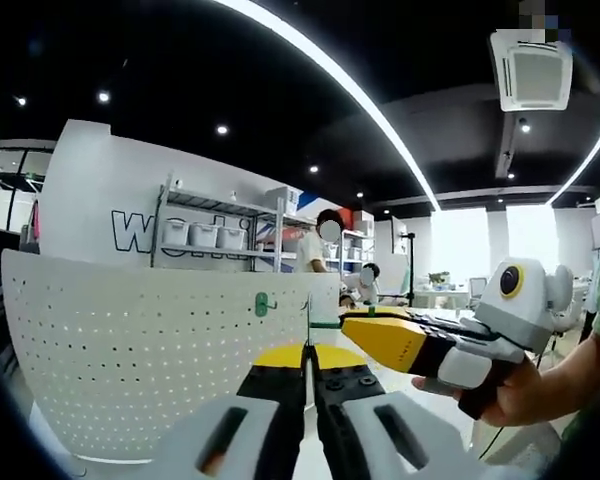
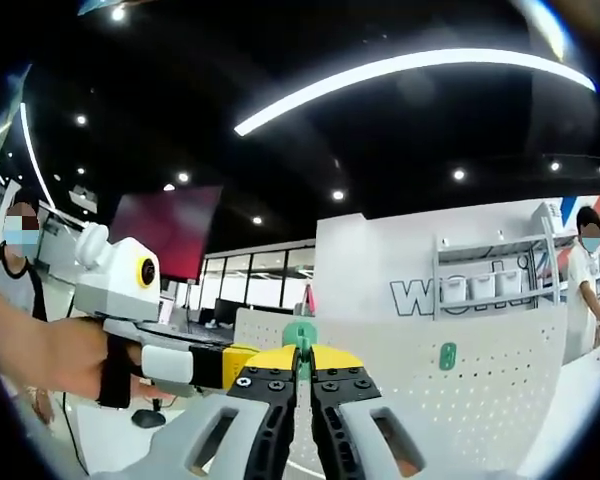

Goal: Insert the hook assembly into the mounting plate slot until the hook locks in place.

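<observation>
Behind, the wall lettering (image 2: 458, 292) reads only "Wo". Both grippers have jaws together: the left gripper (image 1: 308, 350) pinches the white pegboard's (image 1: 130, 350) top edge, the right gripper (image 2: 300, 352) pinches a green hook (image 2: 299, 335). Another green hook (image 1: 262, 304) sits on the pegboard, near that edge.

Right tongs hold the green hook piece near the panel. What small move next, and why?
Probably ease the right tongs forward toward the white perforated panel: the green hook piece they grip looks short of it, while another green hook already sits mounted.
</observation>
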`<state>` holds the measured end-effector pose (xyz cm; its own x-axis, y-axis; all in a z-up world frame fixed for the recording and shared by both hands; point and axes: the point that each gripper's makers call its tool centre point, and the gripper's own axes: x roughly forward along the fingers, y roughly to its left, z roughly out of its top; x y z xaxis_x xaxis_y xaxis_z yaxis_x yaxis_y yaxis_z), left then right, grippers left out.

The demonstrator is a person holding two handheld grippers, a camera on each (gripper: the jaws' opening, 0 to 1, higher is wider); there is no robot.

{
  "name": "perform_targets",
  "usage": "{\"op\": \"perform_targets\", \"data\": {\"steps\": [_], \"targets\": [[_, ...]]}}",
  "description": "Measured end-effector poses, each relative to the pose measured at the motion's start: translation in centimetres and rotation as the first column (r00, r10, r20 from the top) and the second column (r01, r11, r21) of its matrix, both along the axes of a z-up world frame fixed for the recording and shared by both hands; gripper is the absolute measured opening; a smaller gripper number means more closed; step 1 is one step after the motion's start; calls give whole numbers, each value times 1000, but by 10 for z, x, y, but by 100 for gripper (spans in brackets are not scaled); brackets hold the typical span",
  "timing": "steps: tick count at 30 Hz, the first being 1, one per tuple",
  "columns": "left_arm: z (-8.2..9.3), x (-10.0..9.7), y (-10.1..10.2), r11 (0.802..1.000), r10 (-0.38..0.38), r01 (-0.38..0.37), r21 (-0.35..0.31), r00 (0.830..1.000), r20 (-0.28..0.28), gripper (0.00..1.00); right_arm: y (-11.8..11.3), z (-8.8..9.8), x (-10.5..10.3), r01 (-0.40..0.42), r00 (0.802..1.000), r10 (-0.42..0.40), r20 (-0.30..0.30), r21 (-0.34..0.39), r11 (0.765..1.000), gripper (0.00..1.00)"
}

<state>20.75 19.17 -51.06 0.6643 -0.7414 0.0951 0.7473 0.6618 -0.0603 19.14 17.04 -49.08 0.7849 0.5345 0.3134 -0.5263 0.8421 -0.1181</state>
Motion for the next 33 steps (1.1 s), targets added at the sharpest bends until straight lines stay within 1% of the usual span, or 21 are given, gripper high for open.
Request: {"op": "perform_targets", "data": {"steps": [11,13,14,20,23,33], "targets": [[-3,0,2,1000,4,-4,28,1000,6,1,3,-7,2,-17,999,16,-38,-20,1000,3],[-3,0,2,999,2,-2,32,1000,9,1,4,-8,2,-19,999,18,-45,-30,999,3],[-3,0,2,999,0,0,33,1000,9,1,5,-10,3,-26,998,24,-57,-40,999,3],[-3,-1,2,1000,-10,10,29,1000,6,1,5,-10,1,-35,998,32,-56,-56,998,4],[-3,-2,2,999,-15,14,30,1000,6,1,4,-11,0,-51,997,47,-65,-56,997,4],[-2,-7,-1,999,-36,35,34,999,12,1,-1,-5,-4,-72,995,68,-69,-59,996,5]]}}
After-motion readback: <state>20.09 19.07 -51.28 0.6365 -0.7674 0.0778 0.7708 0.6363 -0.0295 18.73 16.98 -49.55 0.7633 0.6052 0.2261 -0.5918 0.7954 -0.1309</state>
